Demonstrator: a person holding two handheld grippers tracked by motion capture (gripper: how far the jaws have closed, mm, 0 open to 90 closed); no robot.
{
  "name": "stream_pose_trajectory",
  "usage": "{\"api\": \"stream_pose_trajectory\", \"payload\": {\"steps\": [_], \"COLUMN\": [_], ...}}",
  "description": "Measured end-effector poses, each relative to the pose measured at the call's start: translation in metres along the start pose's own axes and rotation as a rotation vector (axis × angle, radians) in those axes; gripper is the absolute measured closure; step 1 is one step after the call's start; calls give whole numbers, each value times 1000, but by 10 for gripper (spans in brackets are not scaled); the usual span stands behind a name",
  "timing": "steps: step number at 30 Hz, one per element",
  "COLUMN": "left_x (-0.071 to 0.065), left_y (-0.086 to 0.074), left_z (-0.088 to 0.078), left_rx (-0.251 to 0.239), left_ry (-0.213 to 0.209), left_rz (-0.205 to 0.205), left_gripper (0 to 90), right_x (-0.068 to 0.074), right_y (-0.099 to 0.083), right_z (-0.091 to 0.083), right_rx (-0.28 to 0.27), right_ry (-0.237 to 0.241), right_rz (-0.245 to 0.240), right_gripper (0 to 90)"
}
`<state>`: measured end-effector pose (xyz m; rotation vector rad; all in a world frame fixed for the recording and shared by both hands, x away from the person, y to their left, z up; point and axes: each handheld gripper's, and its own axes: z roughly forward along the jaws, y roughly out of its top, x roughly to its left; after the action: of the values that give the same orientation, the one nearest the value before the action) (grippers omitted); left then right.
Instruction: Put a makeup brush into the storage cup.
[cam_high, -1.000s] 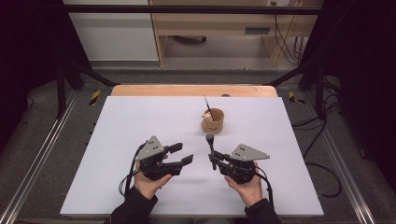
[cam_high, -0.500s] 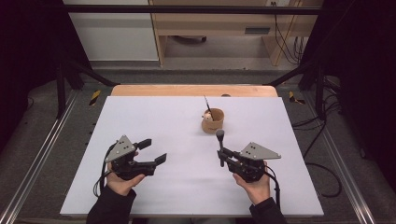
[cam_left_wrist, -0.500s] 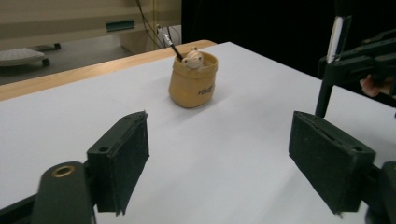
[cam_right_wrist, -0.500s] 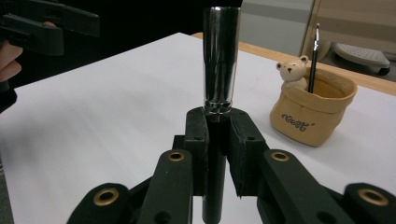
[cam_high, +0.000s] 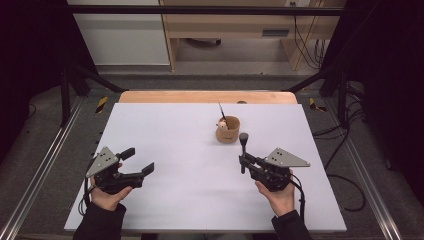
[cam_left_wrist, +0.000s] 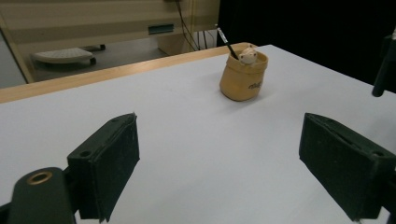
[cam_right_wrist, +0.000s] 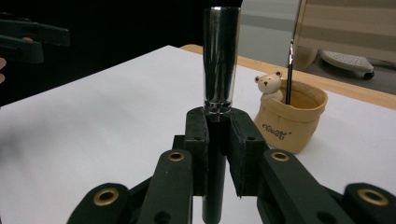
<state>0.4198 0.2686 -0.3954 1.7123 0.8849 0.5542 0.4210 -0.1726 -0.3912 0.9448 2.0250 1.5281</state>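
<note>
Pen-like black stick with a shiny silver cylindrical cap (cam_right_wrist: 220, 60) stood upright, pinched between the pressed-together jaws of the right tool (cam_high: 244, 162), its dark lower shaft clamped and the metallic cap rising above the pads in the right gripper view. From the high view that stick (cam_high: 243, 150) sat just in front of the small tan pouch-shaped pot (cam_high: 228, 129), near it but apart. The pot rested on the white table (cam_high: 190, 150) toward the far middle, and a little cream bear figure (cam_right_wrist: 268, 85) peeked over its rim beside a thin dark rod (cam_right_wrist: 289, 70) leaning out of it. Over on the other side, the left tool (cam_high: 137, 162) hung above the near left part of the table, jaws spread wide with nothing between them; in the left gripper view its two black pads (cam_left_wrist: 109, 163) stood well apart, framing the bare table and the pot (cam_left_wrist: 243, 74) farther off. A hand (cam_high: 107, 195) gripped the left tool from below, and the other hand (cam_high: 280, 197) held the right one. Both tools were well apart from each other.
</note>
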Motion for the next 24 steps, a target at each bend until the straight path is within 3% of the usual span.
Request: {"api": "stream_pose_trajectory", "payload": {"steps": [11, 24], "left_x": [14, 23], "left_y": [-10, -17], "left_z": [-6, -5], "left_rx": [0, 26], "left_ry": [44, 61], "left_rz": [-18, -32], "left_gripper": [101, 92], "right_x": [-11, -23], "right_y": [14, 26], "right_z": [-1, 11], "right_rx": [-45, -57], "right_ry": [-34, -72], "right_rz": [33, 68], "right_gripper": [795, 795]}}
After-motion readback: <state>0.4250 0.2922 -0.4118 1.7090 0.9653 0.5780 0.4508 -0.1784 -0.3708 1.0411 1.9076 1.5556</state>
